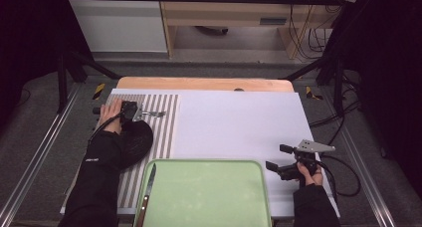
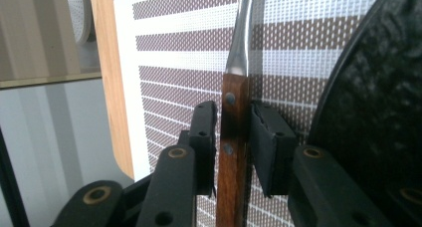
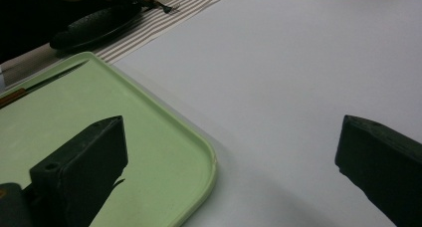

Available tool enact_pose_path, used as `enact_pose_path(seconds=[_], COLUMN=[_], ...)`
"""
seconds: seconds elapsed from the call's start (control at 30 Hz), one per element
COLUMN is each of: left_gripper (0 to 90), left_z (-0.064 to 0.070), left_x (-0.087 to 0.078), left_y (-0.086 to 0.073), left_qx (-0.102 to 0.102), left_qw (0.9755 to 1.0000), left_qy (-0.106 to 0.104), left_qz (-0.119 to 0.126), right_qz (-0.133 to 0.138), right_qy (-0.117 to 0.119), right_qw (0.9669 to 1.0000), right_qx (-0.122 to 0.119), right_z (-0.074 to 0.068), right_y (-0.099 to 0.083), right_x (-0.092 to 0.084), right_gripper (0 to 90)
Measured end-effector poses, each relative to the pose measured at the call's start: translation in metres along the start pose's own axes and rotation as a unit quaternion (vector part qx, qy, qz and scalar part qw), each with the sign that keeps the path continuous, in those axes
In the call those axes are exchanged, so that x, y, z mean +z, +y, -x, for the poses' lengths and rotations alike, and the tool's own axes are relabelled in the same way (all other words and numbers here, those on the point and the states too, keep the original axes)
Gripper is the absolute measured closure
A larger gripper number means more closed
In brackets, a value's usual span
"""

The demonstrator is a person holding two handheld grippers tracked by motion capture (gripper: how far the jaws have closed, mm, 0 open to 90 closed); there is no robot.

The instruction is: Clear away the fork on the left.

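Note:
A fork with a riveted wooden handle (image 2: 233,132) lies on the striped placemat (image 1: 166,127), its tines (image 1: 159,114) pointing right. My left gripper (image 1: 133,112) straddles the handle at the mat's far left. In the left gripper view the handle runs between the two pads (image 2: 204,132); the left pad sits against the wood and a thin gap shows at the right pad. My right gripper (image 1: 278,157) rests on the white sheet to the right of the green tray (image 1: 204,161), and its jaws (image 3: 228,125) are wide open with nothing between them.
A black plate (image 1: 137,142) lies on the placemat just near of the fork, close to my left gripper. A wooden-handled knife (image 1: 148,187) lies along the tray's left side. The white sheet (image 1: 239,122) covers the table's middle, and the wooden table edge (image 1: 204,83) runs along the far side.

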State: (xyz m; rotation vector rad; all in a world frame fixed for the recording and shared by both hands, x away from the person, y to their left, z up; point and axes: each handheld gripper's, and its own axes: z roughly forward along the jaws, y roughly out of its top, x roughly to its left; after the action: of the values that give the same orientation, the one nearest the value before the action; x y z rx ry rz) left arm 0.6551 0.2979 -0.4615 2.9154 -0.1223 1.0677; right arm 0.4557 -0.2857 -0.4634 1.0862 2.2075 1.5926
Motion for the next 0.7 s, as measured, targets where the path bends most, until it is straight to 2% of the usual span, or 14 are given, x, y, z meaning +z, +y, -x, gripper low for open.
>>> enact_pose_path(seconds=[0.13,0.23,0.37,0.47,0.53,0.7], left_gripper=[74.5,74.8,76.2,76.4,76.4,76.4], left_z=[0.0,0.001,0.003,0.004,0.005,0.006], left_x=[0.003,0.003,0.002,0.001,0.001,0.001], left_y=[0.003,0.001,0.004,0.005,0.007,0.011], left_qx=[0.011,0.001,0.009,0.007,0.015,0.01], left_qw=[0.9999,1.0,0.9999,0.9999,0.9997,0.9997], left_qy=[0.0,0.001,0.009,0.012,0.018,0.023], left_qz=[-0.001,0.004,-0.004,-0.003,-0.01,-0.005], right_qz=[0.001,0.001,0.001,0.001,0.0,0.0], right_qy=[-0.001,-0.001,-0.001,-0.001,-0.001,-0.002], right_qw=[1.0,1.0,1.0,1.0,1.0,1.0], right_qx=[0.0,0.0,0.001,0.001,0.0,0.0], right_z=[0.0,0.0,0.0,0.0,0.0,0.0], right_y=[0.0,0.0,0.0,0.0,0.0,0.0], right_x=[0.0,0.0,0.0,0.0,0.0,0.0], right_gripper=[0.3,0.3,0.3,0.3,0.3,0.3])
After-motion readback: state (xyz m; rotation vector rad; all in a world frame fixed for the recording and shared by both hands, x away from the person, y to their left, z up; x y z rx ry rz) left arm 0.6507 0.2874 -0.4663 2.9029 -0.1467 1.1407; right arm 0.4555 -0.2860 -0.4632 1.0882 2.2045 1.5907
